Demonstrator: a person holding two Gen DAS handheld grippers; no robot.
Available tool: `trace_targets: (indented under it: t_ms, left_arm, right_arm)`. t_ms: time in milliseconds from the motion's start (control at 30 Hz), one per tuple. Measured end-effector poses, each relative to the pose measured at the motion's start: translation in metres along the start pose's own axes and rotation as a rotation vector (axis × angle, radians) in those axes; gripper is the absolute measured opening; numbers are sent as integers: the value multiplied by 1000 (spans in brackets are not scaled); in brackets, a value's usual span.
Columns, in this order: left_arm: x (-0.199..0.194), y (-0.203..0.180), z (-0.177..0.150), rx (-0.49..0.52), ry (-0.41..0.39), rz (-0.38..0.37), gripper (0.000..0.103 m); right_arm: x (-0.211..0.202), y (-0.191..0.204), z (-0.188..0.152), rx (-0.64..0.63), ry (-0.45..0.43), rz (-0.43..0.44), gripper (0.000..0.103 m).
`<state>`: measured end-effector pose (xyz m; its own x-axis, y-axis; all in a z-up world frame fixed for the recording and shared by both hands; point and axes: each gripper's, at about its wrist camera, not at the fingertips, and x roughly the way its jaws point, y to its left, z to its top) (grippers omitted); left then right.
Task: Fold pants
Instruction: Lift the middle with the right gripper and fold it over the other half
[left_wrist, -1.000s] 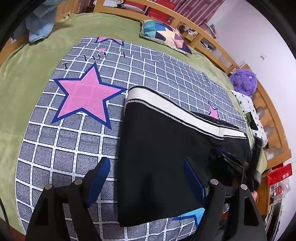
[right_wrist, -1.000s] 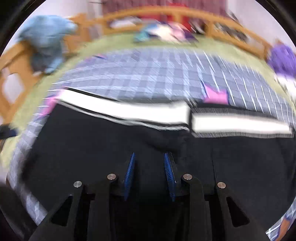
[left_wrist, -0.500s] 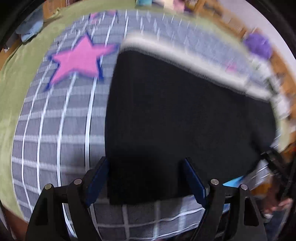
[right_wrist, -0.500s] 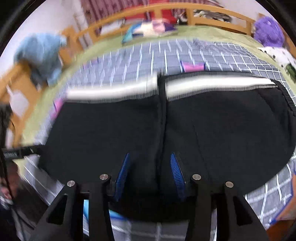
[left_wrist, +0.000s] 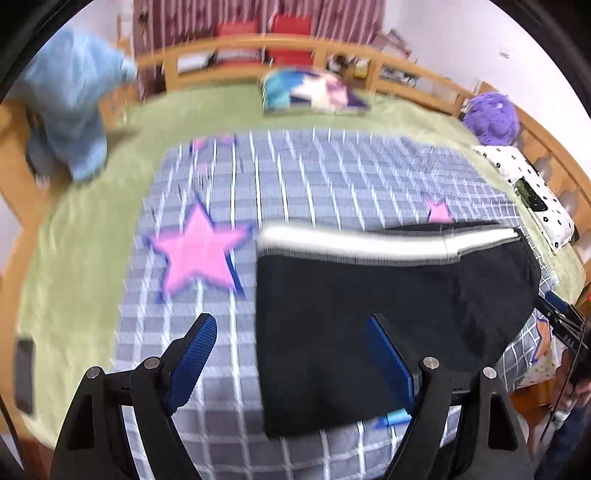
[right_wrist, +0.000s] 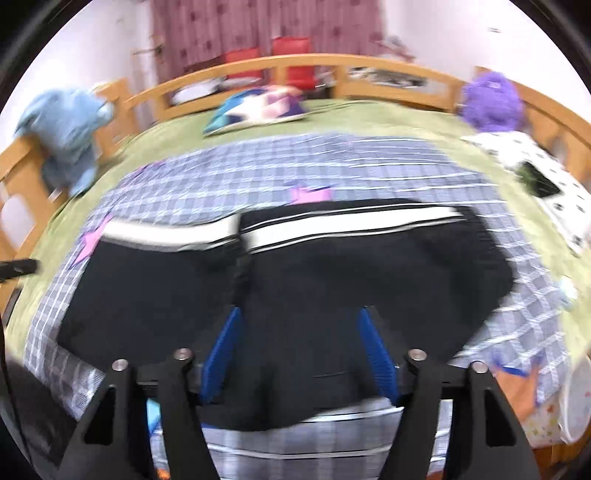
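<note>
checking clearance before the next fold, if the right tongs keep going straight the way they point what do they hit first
Most likely the black pants: the open right tongs point down at the dark cloth with nothing between the pads. Depth is unclear through the blur, but nothing else shows in that line.

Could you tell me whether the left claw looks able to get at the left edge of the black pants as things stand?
Probably yes. The left claw is open and empty, and the left edge of the black pants lies flat on the checked blanket between its fingers, with nothing lying over it.
</note>
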<state>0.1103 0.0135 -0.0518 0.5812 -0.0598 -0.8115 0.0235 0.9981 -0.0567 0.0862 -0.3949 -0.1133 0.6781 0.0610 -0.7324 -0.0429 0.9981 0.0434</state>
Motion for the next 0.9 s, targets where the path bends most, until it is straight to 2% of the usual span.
trace_targets:
  t_ms: [67, 133, 233, 267, 333, 400, 533, 667, 767, 833, 900]
  left_arm:
    - [1, 5, 16, 9, -31, 0, 82]
    - [11, 11, 19, -5, -31, -4, 82]
    - [45, 27, 10, -57, 25, -43, 81]
    - [53, 29, 4, -74, 36, -58, 77]
    - [73, 33, -11, -108, 72, -77, 76]
    - [93, 39, -21, -141, 74, -93, 75]
    - [129, 45, -32, -167, 99, -170, 75]
    - [162, 48, -39, -173, 144, -215, 75]
    - [166, 45, -36, -138, 94, -257, 75]
    - [170, 45, -32, -143, 90, -284, 75]
    - [177, 43, -27, -170, 93, -321, 60]
  right_arm:
    - [1, -32, 2, 79, 5, -36, 66]
    - [6, -63, -3, 165, 17, -41, 66]
    - [18, -103, -16, 299, 36, -28, 66]
    - [22, -109, -19, 322, 42, -27, 66]
    - [29, -121, -31, 367, 46, -17, 66]
    - [36, -131, -39, 410, 45, -2, 66]
    - [61, -148, -42, 485, 49, 8, 67]
    - [91, -163, -39, 546, 66, 15, 67]
    - [106, -168, -34, 564, 27, 8, 67]
    - [113, -171, -27, 567, -2, 7, 67]
    - [123, -174, -21, 586, -17, 11, 66]
